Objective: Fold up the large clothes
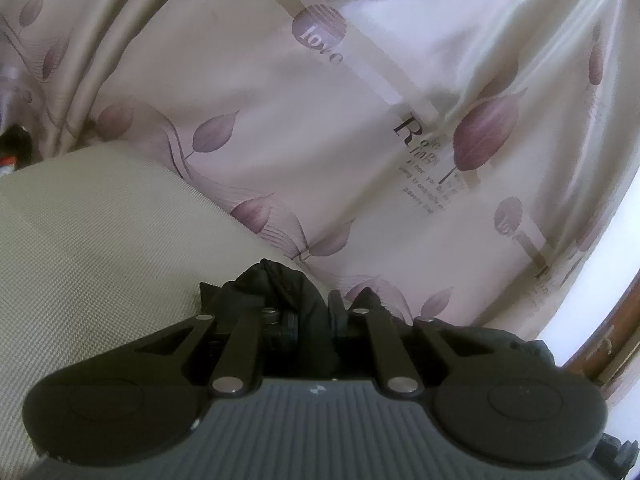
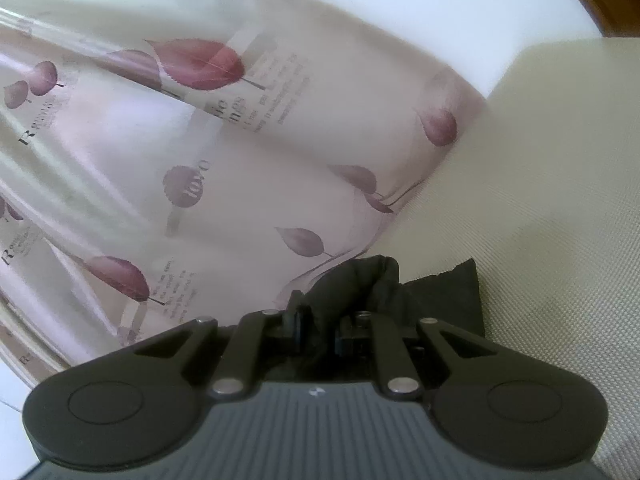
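Black garment (image 1: pixel 280 292) bunched, pinched in both left (image 1: pixel 314 320) and right jaws (image 2: pixel 320 326).

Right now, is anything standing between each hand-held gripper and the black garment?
Nothing visible. The left hand-held gripper and the right hand-held gripper each already pinch a bunch of the black garment directly.

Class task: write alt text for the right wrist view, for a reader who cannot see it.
The right gripper pinches a bunched fold of black fabric garment between its two black fingers. Behind it hangs a pale satin curtain printed with purple leaves and lettering; to the right lies a beige woven surface, on which one corner of the garment rests.
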`<state>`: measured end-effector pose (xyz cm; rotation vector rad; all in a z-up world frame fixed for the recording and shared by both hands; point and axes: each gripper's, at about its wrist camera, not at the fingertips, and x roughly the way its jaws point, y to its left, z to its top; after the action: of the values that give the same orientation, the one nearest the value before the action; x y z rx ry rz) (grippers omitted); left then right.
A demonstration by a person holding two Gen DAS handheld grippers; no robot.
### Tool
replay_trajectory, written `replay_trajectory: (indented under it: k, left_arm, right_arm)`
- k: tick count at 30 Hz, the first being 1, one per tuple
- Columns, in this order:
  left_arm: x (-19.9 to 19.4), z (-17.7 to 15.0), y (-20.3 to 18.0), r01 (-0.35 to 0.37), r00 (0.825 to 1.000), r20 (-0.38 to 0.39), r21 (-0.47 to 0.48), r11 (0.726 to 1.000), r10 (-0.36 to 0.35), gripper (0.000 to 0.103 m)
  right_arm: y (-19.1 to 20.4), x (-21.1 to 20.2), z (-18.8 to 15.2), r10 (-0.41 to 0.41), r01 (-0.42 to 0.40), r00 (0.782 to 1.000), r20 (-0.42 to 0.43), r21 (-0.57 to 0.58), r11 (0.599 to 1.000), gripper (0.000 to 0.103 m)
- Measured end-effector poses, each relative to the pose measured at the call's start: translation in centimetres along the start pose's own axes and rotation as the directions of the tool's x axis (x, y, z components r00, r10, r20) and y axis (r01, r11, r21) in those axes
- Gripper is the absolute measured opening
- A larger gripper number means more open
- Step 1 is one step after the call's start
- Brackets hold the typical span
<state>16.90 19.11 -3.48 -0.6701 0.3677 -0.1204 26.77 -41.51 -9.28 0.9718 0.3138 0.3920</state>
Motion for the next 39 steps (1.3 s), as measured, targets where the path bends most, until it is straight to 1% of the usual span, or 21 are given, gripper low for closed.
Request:
replay_trajectory:
  k: [7, 14, 20, 26, 30, 32, 35, 37, 39]
  left_arm:
    - [0.9, -0.3, 0.2, -0.015, 1.000, -0.011, 0.006, 1.000, 0.015, 0.021]
    - [1.9, -0.5, 0.3, -0.037, 0.999, -0.026, 0.027, 0.999, 0.038, 0.023]
    - [2.8, -0.9, 0.1, -0.057, 0.998, -0.037, 0.058, 0.997, 0.059, 0.029]
    - [3.4, -1.3, 0.0, -0.076, 0.996, -0.046, 0.091, 0.993, 0.081, 0.035]
    - [3.7, -1.4, -0.1, -0.086, 0.994, -0.050, 0.121, 0.989, 0.093, 0.039]
    - [3.8, -1.5, -0.3, -0.092, 0.994, -0.050, 0.134, 0.987, 0.100, 0.041]
    - [4.0, -1.7, -0.6, -0.103, 0.992, -0.050, 0.165, 0.981, 0.112, 0.046]
    - [4.1, -1.8, -0.7, -0.112, 0.991, -0.047, 0.182, 0.977, 0.122, 0.049]
    - [4.2, -1.9, -1.0, -0.118, 0.990, -0.046, 0.197, 0.973, 0.130, 0.053]
  right_arm:
    - [-1.1, 1.3, -0.4, -0.030, 0.031, 1.000, -0.008, 0.021, 0.999, 0.015]
    - [-1.6, 2.3, -0.7, -0.058, 0.058, 0.998, -0.011, 0.028, 0.998, 0.016]
    - [-2.3, 3.0, -1.0, -0.075, 0.076, 0.997, -0.021, 0.037, 0.996, 0.017]
    - [-3.0, 3.4, -1.1, -0.077, 0.078, 0.997, -0.027, 0.060, 0.995, 0.019]
    - [-3.2, 3.8, -1.3, -0.085, 0.087, 0.996, -0.033, 0.056, 0.995, 0.022]
    - [-3.4, 3.9, -1.3, -0.082, 0.084, 0.996, -0.035, 0.065, 0.994, 0.027]
    - [-3.4, 3.9, -1.2, -0.075, 0.078, 0.997, -0.033, 0.079, 0.994, 0.043]
    - [-3.2, 3.8, -1.2, -0.076, 0.077, 0.997, -0.023, 0.072, 0.994, 0.072]
    - [-2.8, 3.5, -1.1, -0.071, 0.070, 0.997, 0.007, 0.060, 0.996, 0.081]
